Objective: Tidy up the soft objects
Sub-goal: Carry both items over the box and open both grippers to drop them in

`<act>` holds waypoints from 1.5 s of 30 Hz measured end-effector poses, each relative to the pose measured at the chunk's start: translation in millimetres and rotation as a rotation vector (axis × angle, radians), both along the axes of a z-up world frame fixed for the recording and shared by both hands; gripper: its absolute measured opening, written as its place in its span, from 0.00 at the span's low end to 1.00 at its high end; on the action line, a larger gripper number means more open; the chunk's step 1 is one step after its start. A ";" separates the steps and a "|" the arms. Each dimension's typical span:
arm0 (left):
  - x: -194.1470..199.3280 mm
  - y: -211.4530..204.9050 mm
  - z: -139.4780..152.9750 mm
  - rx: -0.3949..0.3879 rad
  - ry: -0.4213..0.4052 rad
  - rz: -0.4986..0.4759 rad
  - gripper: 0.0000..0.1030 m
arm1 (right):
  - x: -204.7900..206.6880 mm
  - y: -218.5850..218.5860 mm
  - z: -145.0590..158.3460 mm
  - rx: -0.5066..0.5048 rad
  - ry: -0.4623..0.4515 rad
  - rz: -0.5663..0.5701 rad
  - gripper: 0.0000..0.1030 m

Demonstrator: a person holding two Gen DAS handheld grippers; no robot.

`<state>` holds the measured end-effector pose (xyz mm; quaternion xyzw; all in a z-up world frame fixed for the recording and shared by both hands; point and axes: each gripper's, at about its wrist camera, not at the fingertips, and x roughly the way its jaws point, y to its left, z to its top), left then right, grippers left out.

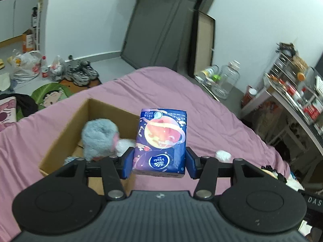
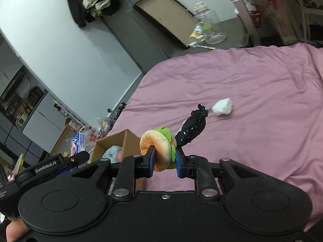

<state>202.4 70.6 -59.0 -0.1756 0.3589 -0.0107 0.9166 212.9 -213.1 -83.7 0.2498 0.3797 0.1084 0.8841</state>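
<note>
The fingers of the left gripper (image 1: 159,162) are clamped on a blue tissue pack (image 1: 161,141) held beside the cardboard box (image 1: 60,141) on the pink bed (image 1: 212,111), while a plush burger (image 2: 159,149) is pinched by the right gripper (image 2: 164,162).

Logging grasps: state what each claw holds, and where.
Left claw: tissue pack, by its near end. Right claw: burger plush, across its flat faces.

Your left gripper (image 1: 159,164) has the tissue pack (image 1: 161,141) above the bed (image 1: 212,125), just right of the box (image 1: 66,133) with the plush toy (image 1: 99,137) inside. Your right gripper (image 2: 165,161) has the burger plush (image 2: 159,149); dark pouch (image 2: 191,130) just beyond, wad (image 2: 222,106) farther right on the bed.
</note>
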 end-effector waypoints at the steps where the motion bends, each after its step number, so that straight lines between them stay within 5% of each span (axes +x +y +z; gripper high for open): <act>1: 0.0 5.7 0.7 0.002 -0.004 0.007 0.50 | 1.8 5.5 -0.9 -0.005 0.001 0.005 0.20; 14: 6.3 64.1 -21.8 -0.017 0.031 0.093 0.50 | 24.0 75.0 -9.6 -0.043 0.016 0.075 0.20; 25: 17.0 74.1 -56.2 -0.044 0.153 0.036 0.50 | 37.0 118.1 -15.4 -0.047 0.024 0.120 0.20; 32: 19.9 91.9 -62.4 -0.085 0.187 0.087 0.64 | 41.0 141.0 -16.5 -0.050 0.027 0.161 0.20; 39: 19.1 98.5 -60.0 -0.098 0.182 0.119 0.64 | 45.6 158.6 -14.5 -0.048 0.031 0.188 0.20; 45: 17.7 102.0 -57.6 -0.094 0.177 0.152 0.64 | 47.3 155.5 -9.9 -0.032 0.032 0.207 0.34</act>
